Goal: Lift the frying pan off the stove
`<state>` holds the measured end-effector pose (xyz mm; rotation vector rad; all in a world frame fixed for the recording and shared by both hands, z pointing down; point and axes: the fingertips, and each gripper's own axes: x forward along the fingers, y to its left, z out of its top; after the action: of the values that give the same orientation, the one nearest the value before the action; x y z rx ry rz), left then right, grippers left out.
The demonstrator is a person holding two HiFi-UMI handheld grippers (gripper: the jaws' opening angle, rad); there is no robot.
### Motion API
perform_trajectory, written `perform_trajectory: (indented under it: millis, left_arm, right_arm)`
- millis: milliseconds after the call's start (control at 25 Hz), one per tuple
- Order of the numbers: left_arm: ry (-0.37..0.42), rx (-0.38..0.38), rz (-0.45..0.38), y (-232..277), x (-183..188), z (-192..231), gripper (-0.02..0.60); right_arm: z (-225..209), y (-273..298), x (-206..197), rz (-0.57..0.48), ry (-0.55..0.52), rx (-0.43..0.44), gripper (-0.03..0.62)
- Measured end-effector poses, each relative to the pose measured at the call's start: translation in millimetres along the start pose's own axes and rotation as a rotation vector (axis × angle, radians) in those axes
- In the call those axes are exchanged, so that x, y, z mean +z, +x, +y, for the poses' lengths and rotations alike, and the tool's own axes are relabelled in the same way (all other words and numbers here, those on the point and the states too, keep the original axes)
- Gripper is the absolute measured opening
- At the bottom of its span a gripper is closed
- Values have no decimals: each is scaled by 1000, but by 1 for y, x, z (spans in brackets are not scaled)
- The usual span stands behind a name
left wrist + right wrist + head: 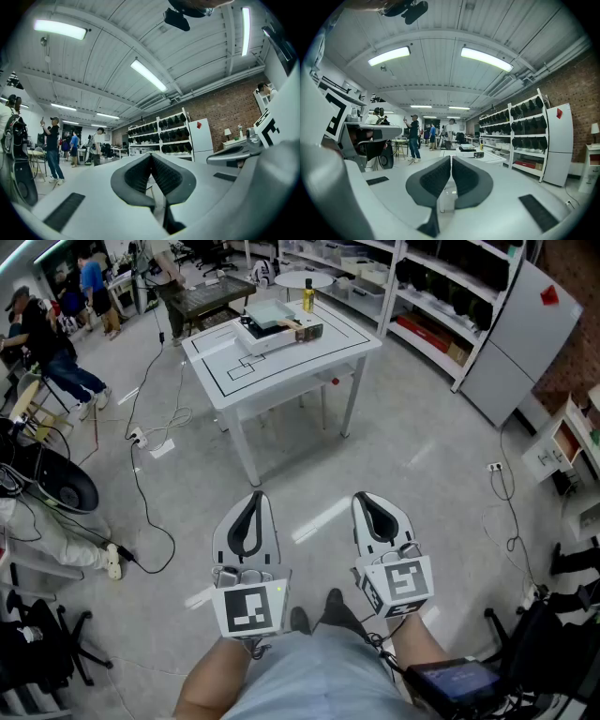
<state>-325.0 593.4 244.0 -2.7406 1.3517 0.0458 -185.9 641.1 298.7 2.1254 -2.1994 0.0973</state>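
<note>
Bright, even light from ceiling tubes [485,58]; soft shadows; fisheye warping, dark corners.

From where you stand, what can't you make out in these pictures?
- Head view: the flat grey and white things on the white square table are too small. Whether any of them is a pan or a stove cannot be told.
- Right gripper view: that table lies edge-on beyond the shut right tongs, and the boxes on it are tiny.
- Head view: the dark screen device at the bottom right shows a display too small to read.
</note>
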Motion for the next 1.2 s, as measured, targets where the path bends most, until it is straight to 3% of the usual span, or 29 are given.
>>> perform_trajectory:
  millis: [560, 800, 1000, 1200]
  left_arm:
    - [1, -12, 38, 28, -15, -22, 17]
    - [24, 41, 122, 62, -25, -34, 17]
    - [-2, 41, 62, 95, -18, -54, 17]
    - [-1, 69, 70, 121, -19, -61, 17]
  right_arm:
    - [-36, 12, -11, 9, 66, 3, 52]
    - [-76, 31, -19, 37, 86, 21, 52]
    - [-112, 48, -15, 45, 75, 54, 52]
    - [-140, 63, -17, 62, 71, 77, 52]
